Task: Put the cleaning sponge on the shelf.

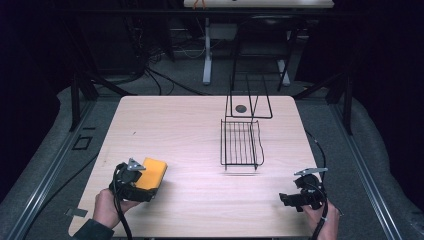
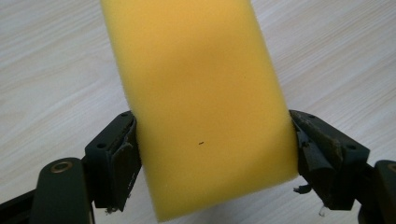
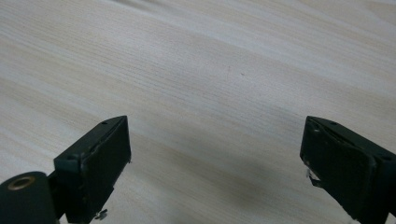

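Left gripper (image 1: 142, 186) at the near-left table edge, jaws clamped on a yellow sponge (image 1: 152, 173); in the left gripper view both pads press the sponge's (image 2: 201, 107) sides, its far end sticking out toward 12 o'clock. The sponge sits low over the wooden table (image 1: 190, 130), around 7 o'clock from the table centre. Bare wood between sponge and rack. Black wire rack (image 1: 241, 144) at 1 o'clock from centre, an upright wire frame (image 1: 248, 97) just behind it, and a small dark round thing (image 1: 241, 108) on the table inside that frame. Right gripper (image 1: 286, 199) at 5 o'clock, jaws spread wide with bare table (image 3: 210, 84) between them, well apart from the rack.
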`<state>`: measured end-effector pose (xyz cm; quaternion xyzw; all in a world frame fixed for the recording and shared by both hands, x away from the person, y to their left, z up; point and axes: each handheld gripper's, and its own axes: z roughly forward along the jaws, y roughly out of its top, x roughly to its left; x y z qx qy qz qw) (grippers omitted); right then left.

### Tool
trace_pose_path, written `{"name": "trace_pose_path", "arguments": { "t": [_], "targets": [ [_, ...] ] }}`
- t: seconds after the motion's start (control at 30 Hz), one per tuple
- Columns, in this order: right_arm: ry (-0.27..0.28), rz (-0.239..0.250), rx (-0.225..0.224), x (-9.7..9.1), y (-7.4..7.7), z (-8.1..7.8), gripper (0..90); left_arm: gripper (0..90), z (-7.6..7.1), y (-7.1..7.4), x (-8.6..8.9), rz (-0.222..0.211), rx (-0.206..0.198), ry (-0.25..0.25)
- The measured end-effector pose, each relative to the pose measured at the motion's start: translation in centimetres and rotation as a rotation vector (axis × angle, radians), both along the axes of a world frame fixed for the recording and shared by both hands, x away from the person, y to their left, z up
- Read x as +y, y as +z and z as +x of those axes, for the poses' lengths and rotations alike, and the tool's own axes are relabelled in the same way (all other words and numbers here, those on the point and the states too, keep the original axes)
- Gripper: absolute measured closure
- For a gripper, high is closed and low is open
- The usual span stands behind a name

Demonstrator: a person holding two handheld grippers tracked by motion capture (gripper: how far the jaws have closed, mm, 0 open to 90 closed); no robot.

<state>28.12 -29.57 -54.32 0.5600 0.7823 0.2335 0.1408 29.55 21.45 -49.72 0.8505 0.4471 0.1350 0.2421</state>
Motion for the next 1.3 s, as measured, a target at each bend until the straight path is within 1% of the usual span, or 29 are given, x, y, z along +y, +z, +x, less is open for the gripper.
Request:
{"name": "trace_pose_path", "arguments": {
  "t": [0.17,0.23,0.27,0.4,0.47,0.5,0.7,0.77,0.8,0.97,1.13,1.23,1.3],
  "targets": [
    [0.007,-0.004,-0.004,0.1,0.0,0.0,8.6,22.4,0.1,0.5,-0.7,-0.006,-0.013,-0.023],
    [0.007,-0.005,-0.011,0.2,0.1,0.0,8.8,22.5,0.1,0.5,-0.8,-0.007,-0.013,-0.027],
    [0.007,-0.004,-0.016,0.2,0.1,0.0,8.8,22.6,0.2,0.7,-1.1,-0.008,-0.013,-0.037],
    [0.007,-0.007,-0.008,0.1,0.1,0.0,8.9,22.7,0.5,1.1,-1.7,-0.006,-0.021,-0.053],
    [0.005,-0.007,-0.006,0.1,0.1,0.0,8.9,22.7,0.6,1.2,-1.8,-0.010,-0.022,-0.052],
    [0.007,-0.004,-0.004,0.1,0.0,0.0,8.9,22.7,0.7,1.4,-2.1,-0.010,-0.032,-0.060],
    [0.014,-0.008,0.009,0.1,-0.2,0.0,8.8,22.7,1.0,1.9,-3.0,-0.012,-0.040,-0.083],
    [0.018,-0.009,0.015,0.1,-0.2,0.0,8.8,22.7,1.1,2.1,-3.6,-0.012,-0.046,-0.100],
    [0.021,-0.008,0.020,0.1,-0.2,0.1,8.8,22.8,1.1,2.1,-3.8,-0.014,-0.047,-0.100],
    [0.024,-0.010,0.021,0.1,-0.3,0.1,8.7,22.9,1.3,2.4,-4.7,-0.004,-0.054,-0.122],
    [0.024,-0.008,0.018,0.1,-0.4,0.1,8.7,23.1,1.6,2.9,-5.4,-0.005,-0.063,-0.142],
    [0.021,-0.007,0.019,0.1,-0.3,0.1,8.7,23.1,2.0,3.4,-6.2,0.005,-0.077,-0.158],
    [0.020,-0.006,0.022,0.0,-0.3,0.0,8.7,23.1,2.2,3.7,-6.6,0.005,-0.083,-0.167]
  ]
}}
